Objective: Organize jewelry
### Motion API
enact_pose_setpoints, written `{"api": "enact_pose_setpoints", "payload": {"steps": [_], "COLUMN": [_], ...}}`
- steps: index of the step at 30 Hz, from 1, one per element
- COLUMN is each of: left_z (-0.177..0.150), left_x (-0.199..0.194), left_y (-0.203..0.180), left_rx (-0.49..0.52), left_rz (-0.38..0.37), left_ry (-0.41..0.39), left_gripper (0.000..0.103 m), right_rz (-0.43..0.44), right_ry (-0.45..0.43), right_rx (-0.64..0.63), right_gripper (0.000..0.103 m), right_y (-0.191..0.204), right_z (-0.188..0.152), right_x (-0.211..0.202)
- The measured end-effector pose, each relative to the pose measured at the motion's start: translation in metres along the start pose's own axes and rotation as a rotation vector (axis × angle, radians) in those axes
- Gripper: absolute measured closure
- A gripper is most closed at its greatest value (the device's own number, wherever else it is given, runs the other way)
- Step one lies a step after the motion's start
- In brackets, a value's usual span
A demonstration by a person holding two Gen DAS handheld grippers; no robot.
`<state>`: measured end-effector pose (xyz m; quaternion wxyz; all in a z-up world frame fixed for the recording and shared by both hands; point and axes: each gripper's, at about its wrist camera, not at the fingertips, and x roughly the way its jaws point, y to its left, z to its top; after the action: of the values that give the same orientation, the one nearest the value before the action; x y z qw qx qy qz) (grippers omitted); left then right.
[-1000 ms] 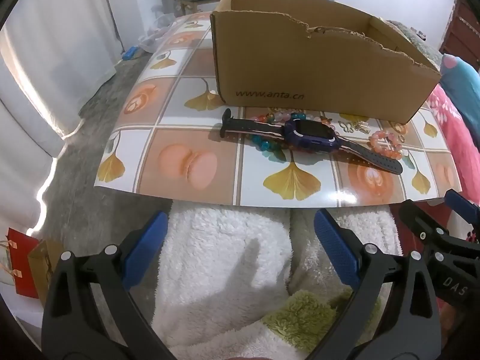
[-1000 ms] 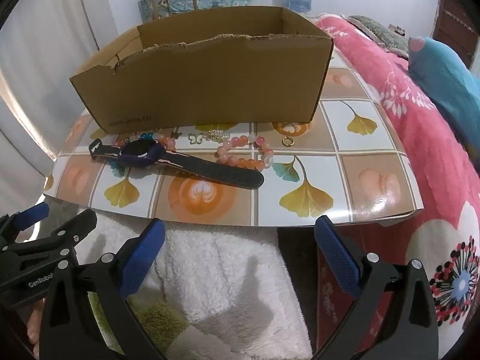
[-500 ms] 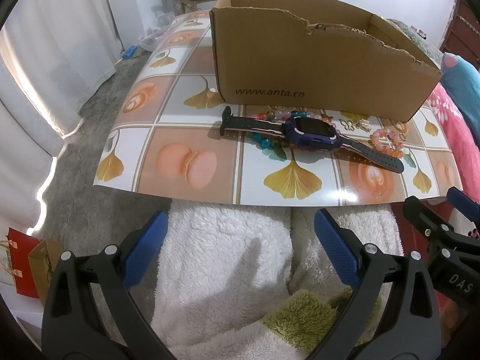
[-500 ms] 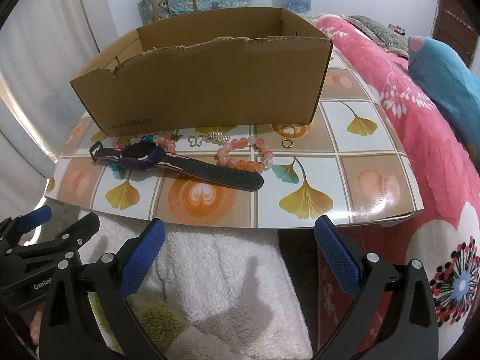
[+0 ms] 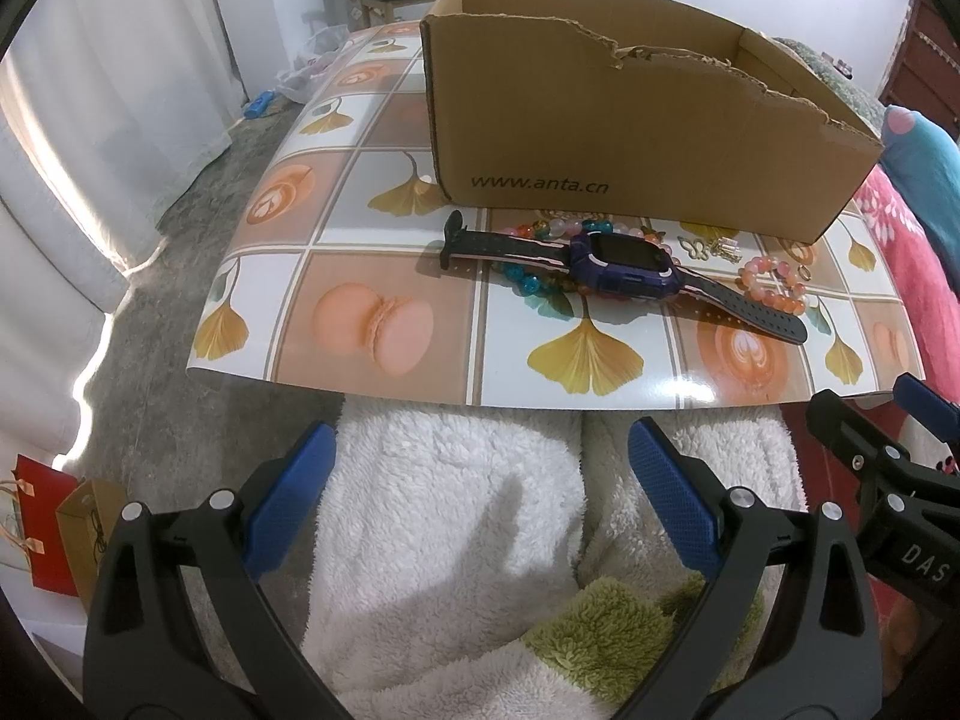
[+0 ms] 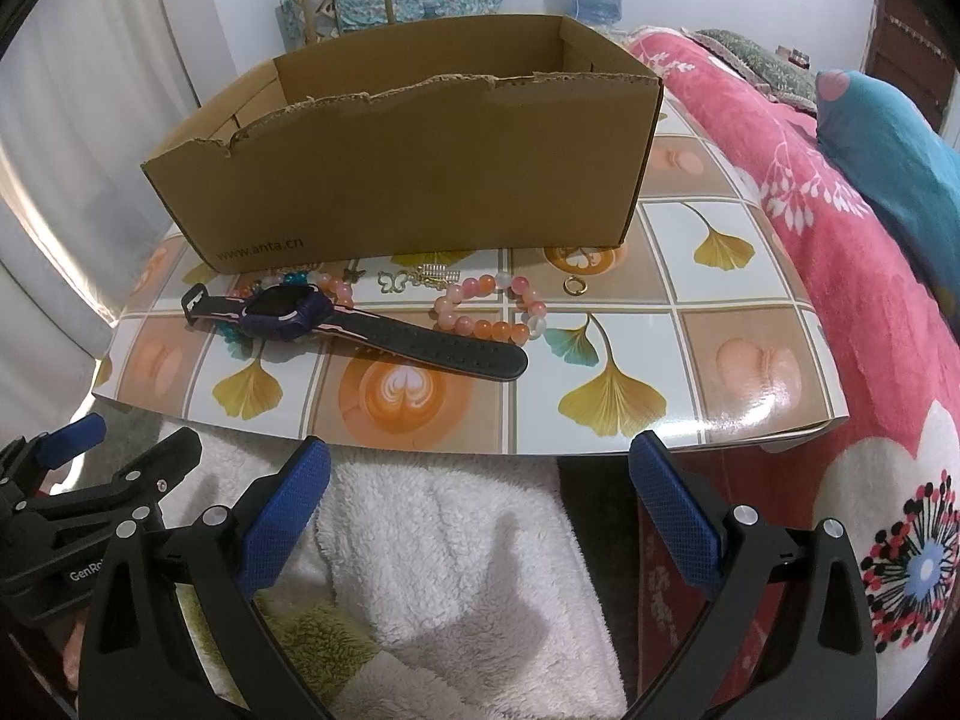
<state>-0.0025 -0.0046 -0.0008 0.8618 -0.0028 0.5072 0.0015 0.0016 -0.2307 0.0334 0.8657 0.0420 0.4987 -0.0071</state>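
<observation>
Cardboard box [image 5: 636,138] marked "www.anta.cn", behind purple watch [image 5: 624,267]

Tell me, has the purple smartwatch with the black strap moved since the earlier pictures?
No. The purple smartwatch lies in the same place before the brown cardboard box, across the same tiles.

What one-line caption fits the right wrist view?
Open right gripper facing a purple smartwatch, pink beaded bracelet and torn brown cardboard box.

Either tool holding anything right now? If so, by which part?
Nothing held. Left tool and right tool are both open and short of the table; the watch and pink bead bracelet lie untouched.
</observation>
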Motion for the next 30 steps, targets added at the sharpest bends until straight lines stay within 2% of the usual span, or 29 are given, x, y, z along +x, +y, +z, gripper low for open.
{"api": "enact_pose_setpoints", "payload": {"steps": [30], "left_z": [-0.0044], "left_x": [0.0029], "left_y": [0.0048], "left_rx": [-0.002], "left_rz": [-0.003], "left_ry": [0.007], "left_gripper": [0.009], "right_rz": [0.002], "right_ry": [0.002], "right_rx": [-0.004], "right_gripper": [0.006], "right_y": [0.0031], "right_z": [0.0003], "right_x": [0.0001]}}
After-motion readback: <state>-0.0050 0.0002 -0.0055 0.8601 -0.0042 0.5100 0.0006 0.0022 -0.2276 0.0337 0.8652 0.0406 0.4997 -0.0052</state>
